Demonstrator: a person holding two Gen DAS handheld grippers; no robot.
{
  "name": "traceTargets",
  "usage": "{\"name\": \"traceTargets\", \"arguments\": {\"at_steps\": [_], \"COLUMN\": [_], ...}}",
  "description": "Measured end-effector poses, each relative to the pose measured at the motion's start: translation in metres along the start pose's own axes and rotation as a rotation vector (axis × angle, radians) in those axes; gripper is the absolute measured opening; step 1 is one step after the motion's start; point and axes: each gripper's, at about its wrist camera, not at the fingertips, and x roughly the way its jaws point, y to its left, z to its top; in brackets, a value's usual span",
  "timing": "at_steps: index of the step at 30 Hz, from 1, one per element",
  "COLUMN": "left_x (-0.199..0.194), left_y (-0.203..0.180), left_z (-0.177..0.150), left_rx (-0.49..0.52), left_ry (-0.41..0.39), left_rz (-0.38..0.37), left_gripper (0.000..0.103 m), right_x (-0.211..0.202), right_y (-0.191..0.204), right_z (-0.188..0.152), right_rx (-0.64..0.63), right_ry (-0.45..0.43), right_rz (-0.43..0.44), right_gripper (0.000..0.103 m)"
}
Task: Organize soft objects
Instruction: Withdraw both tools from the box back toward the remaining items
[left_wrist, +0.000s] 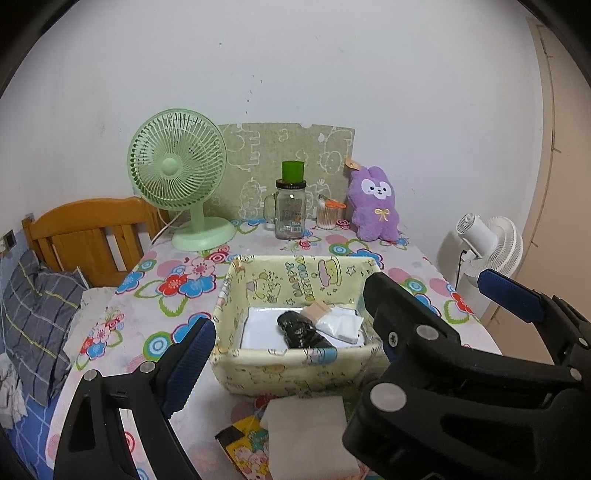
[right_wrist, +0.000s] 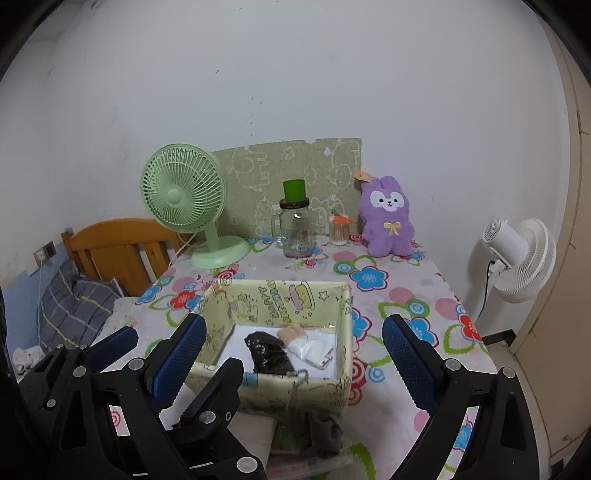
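The basket (right_wrist: 258, 384) hides its contents' lower edges; both grippers, left (left_wrist: 284, 350) and right (right_wrist: 295, 354), tilt downward, spread wide, empty

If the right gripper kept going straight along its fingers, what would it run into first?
Most likely the yellow fabric basket: the open right gripper points down at its near wall, nothing between the fingers. Depth is hard to judge in this fisheye view.

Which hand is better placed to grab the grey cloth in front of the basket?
Right: the grey cloth lies centred before the open right gripper; the left gripper is offset leftward.
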Motion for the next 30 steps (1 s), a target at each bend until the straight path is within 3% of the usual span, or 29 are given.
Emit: {"name": "traceTargets", "arguments": {"at_steps": [30], "left_x": [0.012], "left_y": [-0.008], "left_z": [-0.056], "left_rx": [-0.006], "left_ry": [0.091], "left_rz": [0.0], "left_gripper": [0.093], "right_x": [0.008], "right_y": [-0.008], "right_z": [-0.057], "right_rx": [0.005], "right_ry": [0.063], "right_rz": [-0.002], "right_gripper": [0.098]}}
